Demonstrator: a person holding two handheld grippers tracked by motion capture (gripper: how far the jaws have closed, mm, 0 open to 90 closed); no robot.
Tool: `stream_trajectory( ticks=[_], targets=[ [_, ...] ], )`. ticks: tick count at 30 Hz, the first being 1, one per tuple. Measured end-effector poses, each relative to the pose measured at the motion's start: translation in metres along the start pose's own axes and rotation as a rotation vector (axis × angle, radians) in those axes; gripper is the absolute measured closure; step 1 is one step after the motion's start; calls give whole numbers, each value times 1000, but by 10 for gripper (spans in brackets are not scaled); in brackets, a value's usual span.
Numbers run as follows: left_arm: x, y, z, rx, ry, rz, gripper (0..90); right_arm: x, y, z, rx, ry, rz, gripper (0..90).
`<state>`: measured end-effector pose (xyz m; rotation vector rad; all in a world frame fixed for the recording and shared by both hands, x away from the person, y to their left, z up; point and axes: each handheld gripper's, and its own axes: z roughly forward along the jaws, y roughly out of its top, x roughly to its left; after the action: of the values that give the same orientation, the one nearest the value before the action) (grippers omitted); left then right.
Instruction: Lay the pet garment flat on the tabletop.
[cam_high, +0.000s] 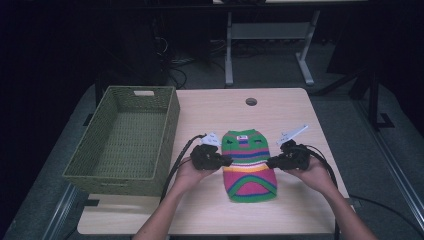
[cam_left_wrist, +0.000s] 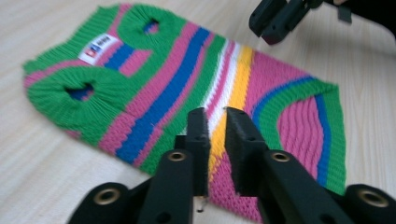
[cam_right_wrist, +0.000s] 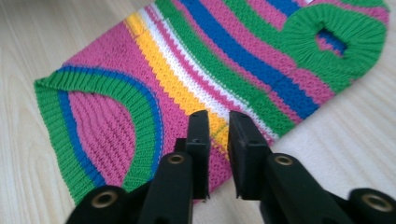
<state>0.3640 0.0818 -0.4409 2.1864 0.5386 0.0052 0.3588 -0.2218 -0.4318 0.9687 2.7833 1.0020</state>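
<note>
A small knitted sweater in green, pink, blue, yellow and white stripes lies flat on the wooden table, neck end away from me. My left gripper is at its left edge, level with the yellow stripe. In the left gripper view the jaws stand almost together, with yellow knit of the sweater filling the narrow gap. My right gripper meets the opposite edge. Its jaws are equally close, pinching the sweater at the yellow stripe. The right gripper also appears across the sweater in the left gripper view.
A green woven basket sits on the table's left side with nothing in it. A round cable hole is near the far edge. Bare wood lies in front of and behind the sweater. Desk legs and cables stand on the dark floor beyond.
</note>
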Motion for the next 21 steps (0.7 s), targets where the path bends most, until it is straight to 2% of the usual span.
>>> stream_trajectory(
  ticks=[3,6,7,8,10,12,17,19,21],
  targets=[
    [-4,-2,4,32,-1,11,891,2,-3,3,10,3,-3,836],
    [-5,-3,8,69,-6,19,900,4,-5,5,24,1,-9,889],
    [-5,-3,8,69,-6,19,900,4,-5,5,24,1,-9,889],
    [-7,-3,11,99,-5,24,900,5,-6,7,34,10,-13,898],
    [-9,-4,14,125,-8,34,900,5,-7,9,45,4,-22,898],
    [-10,-4,15,136,-6,41,900,6,-8,11,49,9,-21,899],
    [-16,-4,24,209,-2,71,900,6,-14,17,82,-2,-10,900],
    [-15,-4,25,211,-6,53,900,6,-15,17,80,-2,-8,899],
    [-14,-3,25,221,5,54,900,7,-14,17,81,-5,-9,899]
  ],
)
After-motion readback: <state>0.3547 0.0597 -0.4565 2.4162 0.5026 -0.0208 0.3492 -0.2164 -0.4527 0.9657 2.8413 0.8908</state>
